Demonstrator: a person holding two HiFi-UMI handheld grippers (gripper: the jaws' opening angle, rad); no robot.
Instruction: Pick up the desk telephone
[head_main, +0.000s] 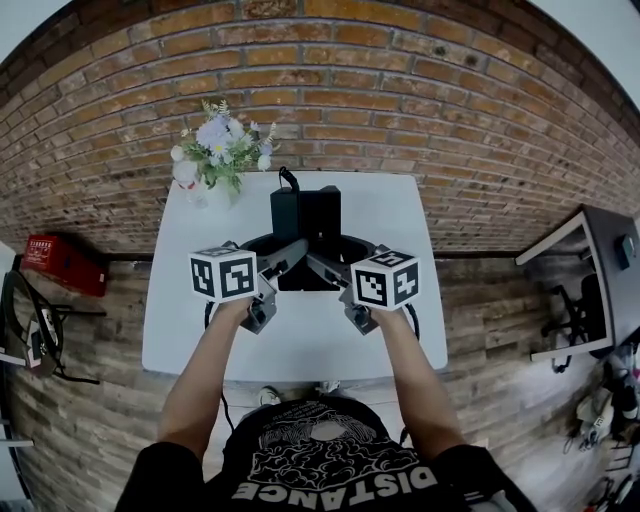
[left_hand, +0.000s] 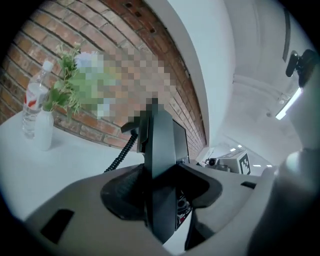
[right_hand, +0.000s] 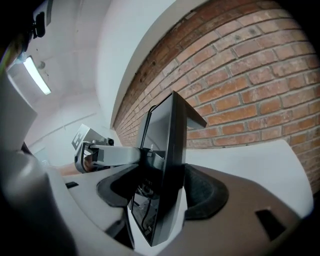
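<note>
A person at a white tabletop (head_main: 300, 340) before a red brick wall (head_main: 400, 80) grips a black desk telephone (head_main: 305, 215) with two hand-held tools. The telephone is at the middle of the tabletop, at the person's 12 o'clock. The left gripper (head_main: 283, 257) closes in from the telephone's 7 o'clock and the right gripper (head_main: 330, 268) from its 5 o'clock.

In each gripper view the grey fingers (left_hand: 90, 210) stand narrow, pressed on a thin upright edge of the telephone's body. Whether the base is clear of the tabletop cannot be told.

The risks appear to lie in the hold itself. Both grips sit on slim, smooth panels, so the telephone could slip or twist if one hand rises faster than the other. The black coiled cord (left_hand: 120, 155) trails at the telephone's 9 o'clock in the left gripper view. It could drag, or tug the handset loose, if the telephone tilts.

At the telephone's 10 o'clock stand a white vase of pale flowers and green leaves (head_main: 215, 160) and a clear plastic bottle with a red label (left_hand: 34, 102), near enough for a swinging cord to reach.

Counted: one telephone, one cord, two grippers, one vase, one bottle, one tabletop.
</note>
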